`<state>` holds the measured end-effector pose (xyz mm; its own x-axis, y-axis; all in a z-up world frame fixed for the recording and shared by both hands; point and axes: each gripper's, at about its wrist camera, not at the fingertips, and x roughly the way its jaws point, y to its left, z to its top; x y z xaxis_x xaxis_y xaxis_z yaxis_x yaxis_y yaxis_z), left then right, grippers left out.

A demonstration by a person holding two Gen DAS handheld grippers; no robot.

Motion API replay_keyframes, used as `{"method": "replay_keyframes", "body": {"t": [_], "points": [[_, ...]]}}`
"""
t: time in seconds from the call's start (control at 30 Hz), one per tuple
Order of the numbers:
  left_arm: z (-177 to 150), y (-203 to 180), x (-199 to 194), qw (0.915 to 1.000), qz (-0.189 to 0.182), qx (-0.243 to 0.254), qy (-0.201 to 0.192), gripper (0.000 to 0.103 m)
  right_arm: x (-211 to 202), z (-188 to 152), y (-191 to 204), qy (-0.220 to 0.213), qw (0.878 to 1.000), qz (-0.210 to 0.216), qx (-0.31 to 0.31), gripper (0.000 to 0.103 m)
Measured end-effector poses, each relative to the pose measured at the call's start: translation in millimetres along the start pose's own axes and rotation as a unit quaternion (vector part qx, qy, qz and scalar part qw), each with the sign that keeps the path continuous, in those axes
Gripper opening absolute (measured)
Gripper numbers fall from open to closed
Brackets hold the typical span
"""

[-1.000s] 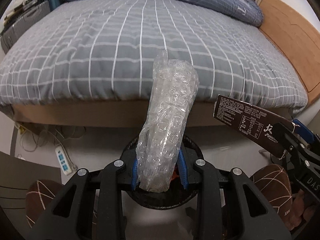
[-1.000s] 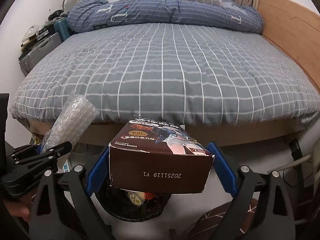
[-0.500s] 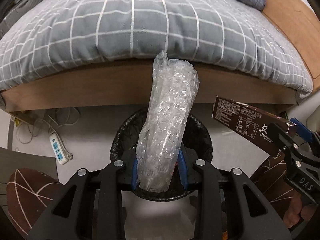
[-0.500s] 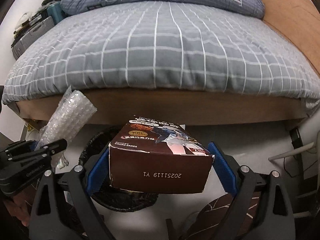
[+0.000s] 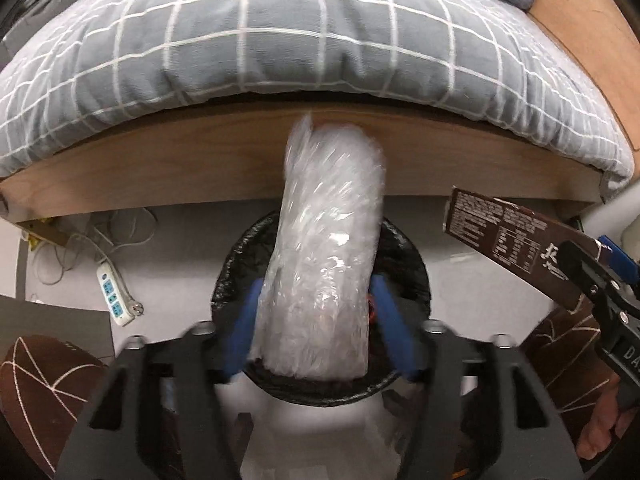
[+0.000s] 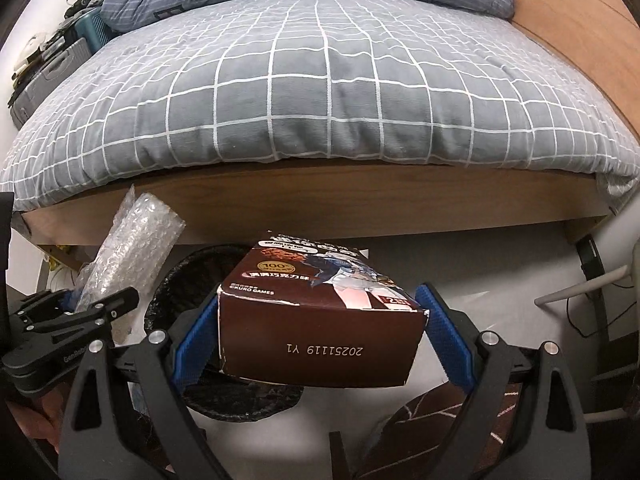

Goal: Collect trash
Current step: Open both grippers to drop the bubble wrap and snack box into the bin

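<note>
A roll of clear bubble wrap (image 5: 326,256) stands between the blue pads of my left gripper (image 5: 320,316), blurred, directly over a black-lined trash bin (image 5: 404,240) on the floor. The pads have spread apart and seem to stand just off the roll. It also shows in the right wrist view (image 6: 132,248). My right gripper (image 6: 320,336) is shut on a brown chocolate snack box (image 6: 320,320), held over the bin's (image 6: 176,276) right side. The box also shows in the left wrist view (image 5: 508,244).
A bed with a grey checked duvet (image 6: 320,92) and wooden frame (image 6: 320,200) stands just beyond the bin. A white power strip (image 5: 114,296) and cables lie on the floor at left. Brown patterned slippers (image 5: 44,392) are at the near corners. Suitcases (image 6: 48,76) stand far left.
Both grippers have tilted down and moved closer over the bin. The left gripper's pads have spread wider and the bubble wrap is blurred. The right gripper still holds the box.
</note>
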<state>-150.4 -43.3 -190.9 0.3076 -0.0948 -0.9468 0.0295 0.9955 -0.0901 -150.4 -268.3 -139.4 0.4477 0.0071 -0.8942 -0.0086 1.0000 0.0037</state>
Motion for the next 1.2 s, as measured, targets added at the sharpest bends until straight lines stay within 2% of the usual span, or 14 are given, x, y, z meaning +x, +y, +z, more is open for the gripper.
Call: {"method": "replay_keyframes", "body": {"t": [0.13,0.33,0.77,1.13,1.2], "points": [[-0.6,15.6,0.0,0.9999,0.005,-0.013,-0.007,0.083,3.1,1.0,8.5,0.002,1.0,0.006,-0.007,0.089],[-3.9,47.1,-2.1,0.999,0.027,-0.028,-0.022,0.097,11.3,2.9,35.5,0.007,0.999,0.018,-0.028,0.089],[-3.6,80.6,-18.8,0.9972,0.063,-0.026,-0.029,0.097,25.8,8.9,88.6,0.019,0.997,0.048,-0.062,0.089],[-5.3,92.2,-18.4,0.997,0.058,-0.045,-0.024,0.097,35.4,8.6,106.7,0.034,0.995,0.052,-0.078,0.09],[-5.2,90.2,-17.9,0.9972,0.057,-0.043,-0.023,0.097,36.2,9.4,107.6,0.029,0.995,0.044,-0.079,0.095]]}}
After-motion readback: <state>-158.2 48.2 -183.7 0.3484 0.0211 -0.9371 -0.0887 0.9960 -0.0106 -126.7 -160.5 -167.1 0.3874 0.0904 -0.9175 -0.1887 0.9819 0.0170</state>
